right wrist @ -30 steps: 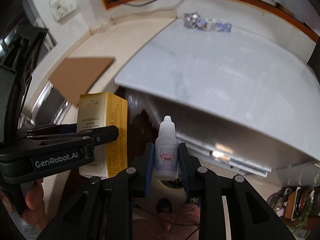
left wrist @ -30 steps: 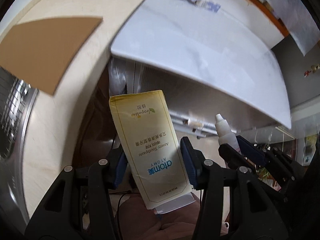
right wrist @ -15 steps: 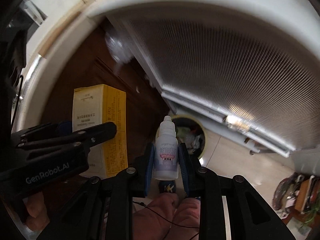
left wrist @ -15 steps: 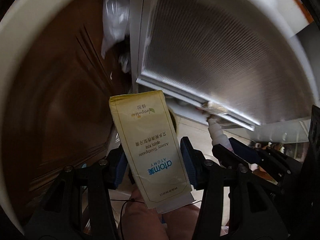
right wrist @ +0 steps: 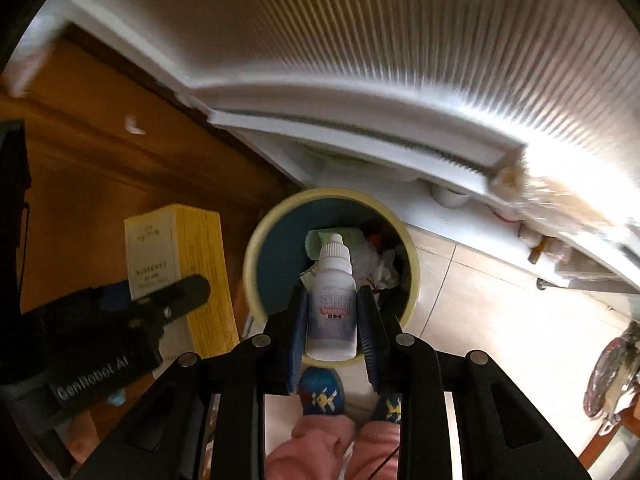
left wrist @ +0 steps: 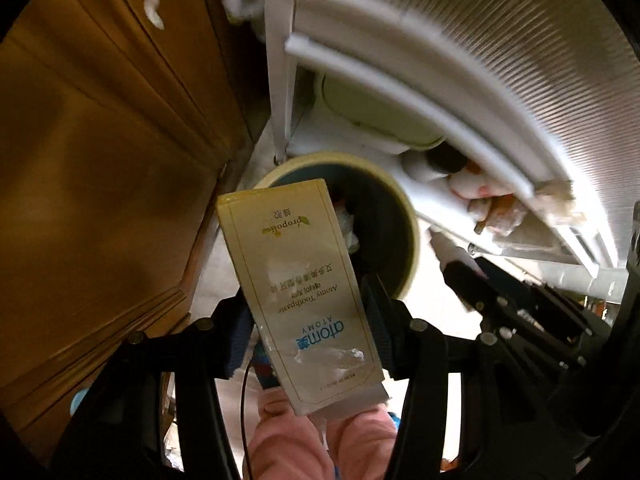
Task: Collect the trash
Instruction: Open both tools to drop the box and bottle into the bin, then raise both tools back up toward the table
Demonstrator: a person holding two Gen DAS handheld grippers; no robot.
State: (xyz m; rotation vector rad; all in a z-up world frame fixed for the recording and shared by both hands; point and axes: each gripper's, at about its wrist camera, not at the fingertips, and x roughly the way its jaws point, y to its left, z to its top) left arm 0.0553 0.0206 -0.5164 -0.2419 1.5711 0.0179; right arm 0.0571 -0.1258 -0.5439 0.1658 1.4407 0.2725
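Note:
My left gripper (left wrist: 306,316) is shut on a yellow toothpaste box (left wrist: 296,280) and holds it above the near rim of a round trash bin (left wrist: 408,216) with a cream rim and dark blue inside. My right gripper (right wrist: 331,320) is shut on a small white dropper bottle (right wrist: 332,304), held upright right over the same bin (right wrist: 256,256), which holds crumpled paper and a green scrap. The left gripper (right wrist: 120,320) with the box (right wrist: 192,264) shows at the left of the right wrist view. The right gripper (left wrist: 480,280) shows at the right of the left wrist view.
A brown wooden cabinet (left wrist: 100,160) stands left of the bin. A white ribbed table underside and frame (right wrist: 400,60) hangs over the bin. The floor is pale tile (right wrist: 480,320). My legs and patterned slippers (right wrist: 320,396) are below the grippers.
Both grippers have dropped from table height down below the table edge and now hang over the trash bin. Each still holds its object.

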